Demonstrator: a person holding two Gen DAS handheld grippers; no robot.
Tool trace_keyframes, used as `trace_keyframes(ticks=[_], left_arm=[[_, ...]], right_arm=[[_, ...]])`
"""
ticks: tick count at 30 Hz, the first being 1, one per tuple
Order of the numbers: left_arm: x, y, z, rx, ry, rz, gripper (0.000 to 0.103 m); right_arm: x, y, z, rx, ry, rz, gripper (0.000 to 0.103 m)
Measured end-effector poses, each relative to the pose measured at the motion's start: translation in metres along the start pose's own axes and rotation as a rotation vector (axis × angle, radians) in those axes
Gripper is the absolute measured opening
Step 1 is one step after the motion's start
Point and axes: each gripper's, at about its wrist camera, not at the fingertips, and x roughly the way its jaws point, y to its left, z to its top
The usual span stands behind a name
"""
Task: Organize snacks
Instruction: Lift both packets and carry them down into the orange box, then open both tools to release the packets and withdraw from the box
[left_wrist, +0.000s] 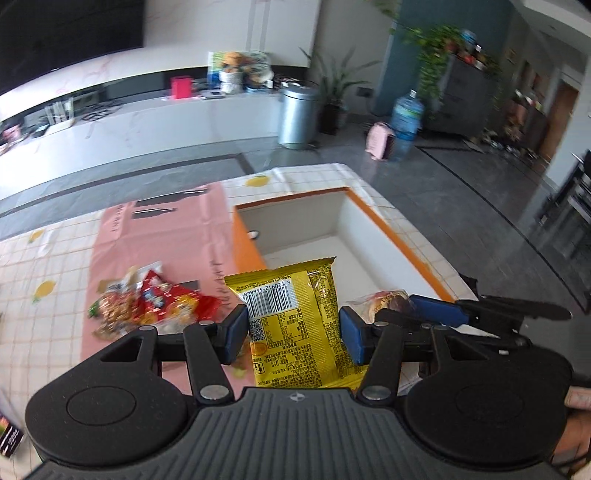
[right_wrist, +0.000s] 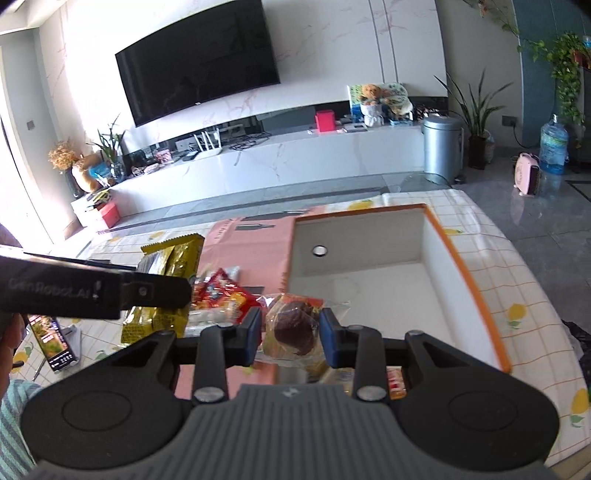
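Left gripper (left_wrist: 293, 330) pinching a flat yellow snack packet with a barcode (left_wrist: 291, 317), blue pads tight on both sides. Packet up in the air, over the near edge of the big white box with an orange rim (left_wrist: 391, 236). Right gripper (right_wrist: 290, 338) pinching a small clear-wrapped brown cake (right_wrist: 293, 326), also in the air, just in front of the same box. Box open on top, sitting on the bench with a white checked cloth with lemons (right_wrist: 517, 280). Pile of red and mixed shiny snack bags (left_wrist: 147, 302) lying on the pink sheet (left_wrist: 173, 236) beside the box. Silver round bin (left_wrist: 297, 114) far off on the grey floor.
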Motion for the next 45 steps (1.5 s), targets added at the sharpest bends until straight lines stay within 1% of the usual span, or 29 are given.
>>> trace_keyframes(ticks=[3,6,10,14,17,21,27,29,32,37,40,43,45], left_arm=[[0.022,-0.011,0.011,0.043,0.037,-0.038,0.061],[0.045,-0.027,0.02,0.126,0.066,-0.053,0.061],[0.081,-0.04,0.029,0.229,0.132,-0.097,0.061],[0.115,-0.049,0.032,0.352,0.195,-0.082,0.061],[0.138,-0.053,0.03,0.435,0.241,-0.074,0.061],[0.166,-0.051,0.031,0.52,0.305,-0.069,0.061],[0.196,-0.046,0.031,0.631,0.363,-0.074,0.061],[0.203,-0.048,0.028,0.686,0.381,-0.081,0.061],[0.214,-0.051,0.024,0.766,0.4,-0.067,0.061],[0.233,-0.05,0.018,0.824,0.466,-0.068,0.061],[0.24,-0.05,0.014,0.841,0.5,-0.068,0.061],[0.244,-0.05,0.011,0.842,0.513,-0.062,0.061],[0.244,-0.05,0.01,0.845,0.514,-0.055,0.065]], right_arm=[[0.011,-0.024,0.008,0.02,0.041,-0.013,0.031],[0.026,-0.044,0.015,0.014,0.083,-0.035,0.031],[0.052,-0.063,0.019,-0.008,0.161,-0.027,0.031],[0.082,-0.077,0.017,-0.059,0.245,-0.029,0.031],[0.102,-0.083,0.016,-0.082,0.289,-0.016,0.031],[0.13,-0.088,0.017,-0.118,0.356,-0.016,0.031],[0.157,-0.089,0.018,-0.169,0.425,0.0,0.031],[0.165,-0.09,0.017,-0.178,0.451,-0.008,0.031],[0.174,-0.092,0.015,-0.175,0.479,-0.004,0.031],[0.186,-0.095,0.013,-0.132,0.512,0.034,0.032],[0.19,-0.093,0.011,-0.128,0.532,0.032,0.032],[0.195,-0.093,0.011,-0.129,0.549,0.027,0.032],[0.197,-0.093,0.013,-0.125,0.555,0.024,0.033]])
